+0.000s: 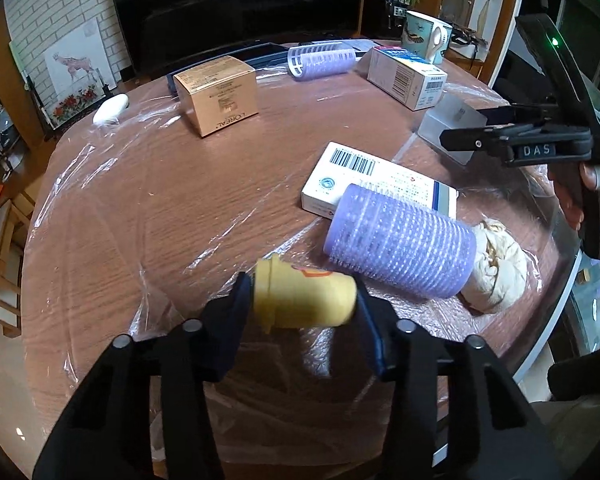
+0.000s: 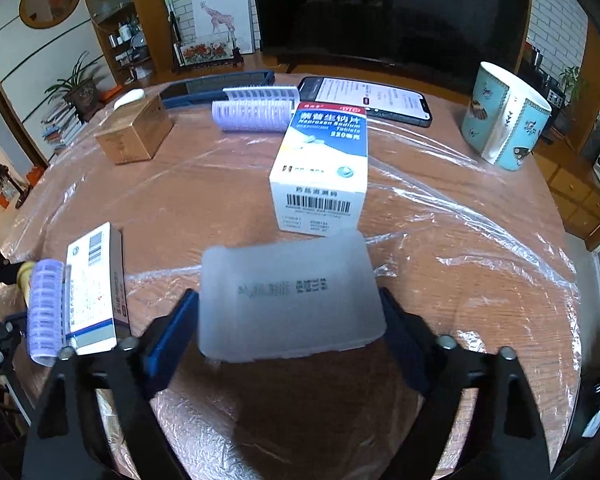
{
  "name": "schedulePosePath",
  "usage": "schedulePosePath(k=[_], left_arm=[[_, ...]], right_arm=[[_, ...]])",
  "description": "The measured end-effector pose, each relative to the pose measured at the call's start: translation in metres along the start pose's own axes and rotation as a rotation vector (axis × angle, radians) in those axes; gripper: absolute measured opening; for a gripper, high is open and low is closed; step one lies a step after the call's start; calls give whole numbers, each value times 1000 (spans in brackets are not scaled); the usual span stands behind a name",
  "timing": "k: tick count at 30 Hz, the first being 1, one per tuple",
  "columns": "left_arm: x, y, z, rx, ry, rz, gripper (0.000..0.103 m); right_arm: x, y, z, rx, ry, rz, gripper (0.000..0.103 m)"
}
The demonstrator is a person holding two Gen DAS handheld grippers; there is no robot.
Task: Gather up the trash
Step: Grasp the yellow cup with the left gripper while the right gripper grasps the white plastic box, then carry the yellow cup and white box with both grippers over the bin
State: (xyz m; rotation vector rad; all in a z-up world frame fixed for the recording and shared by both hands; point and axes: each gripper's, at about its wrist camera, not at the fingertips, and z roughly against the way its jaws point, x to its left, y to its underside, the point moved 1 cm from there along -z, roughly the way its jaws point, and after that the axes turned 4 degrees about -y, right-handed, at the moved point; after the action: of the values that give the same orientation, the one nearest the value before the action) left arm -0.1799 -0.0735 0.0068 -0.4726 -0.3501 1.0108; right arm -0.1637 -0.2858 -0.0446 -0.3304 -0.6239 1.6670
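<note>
My left gripper (image 1: 304,300) is shut on a small yellow bottle (image 1: 304,298), held sideways just above the plastic-covered table. A purple hair roller (image 1: 400,246) lies just right of it, partly on a flat white medicine box (image 1: 364,178), with a crumpled tissue wad (image 1: 496,266) behind it. My right gripper (image 2: 290,320) is shut on a translucent white plastic case (image 2: 290,300), held above the table. The right gripper also shows in the left wrist view (image 1: 460,136), holding the case (image 1: 452,120).
On the round wooden table (image 2: 480,320) under plastic film stand a tall white medicine box (image 2: 320,172), a gold carton (image 1: 216,94), a second purple roller (image 2: 256,112), a phone (image 2: 372,98), a teal mug (image 2: 504,124) and a dark tray (image 2: 220,84).
</note>
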Motion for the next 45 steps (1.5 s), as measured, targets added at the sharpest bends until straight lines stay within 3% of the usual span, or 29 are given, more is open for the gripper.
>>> schedulePosePath(k=[6, 17, 31, 45], left_arm=[[2, 1, 1, 3, -25, 19, 47], [19, 7, 16, -20, -43, 144, 47], [7, 9, 32, -44, -58, 213, 47], [-18, 14, 54, -69, -41, 188, 47]], right_arm=[[2, 5, 7, -22, -21, -18, 81], [-2, 19, 46, -77, -98, -118, 81], [16, 48, 62, -71, -99, -118, 81], [37, 65, 86, -83, -85, -48, 81]])
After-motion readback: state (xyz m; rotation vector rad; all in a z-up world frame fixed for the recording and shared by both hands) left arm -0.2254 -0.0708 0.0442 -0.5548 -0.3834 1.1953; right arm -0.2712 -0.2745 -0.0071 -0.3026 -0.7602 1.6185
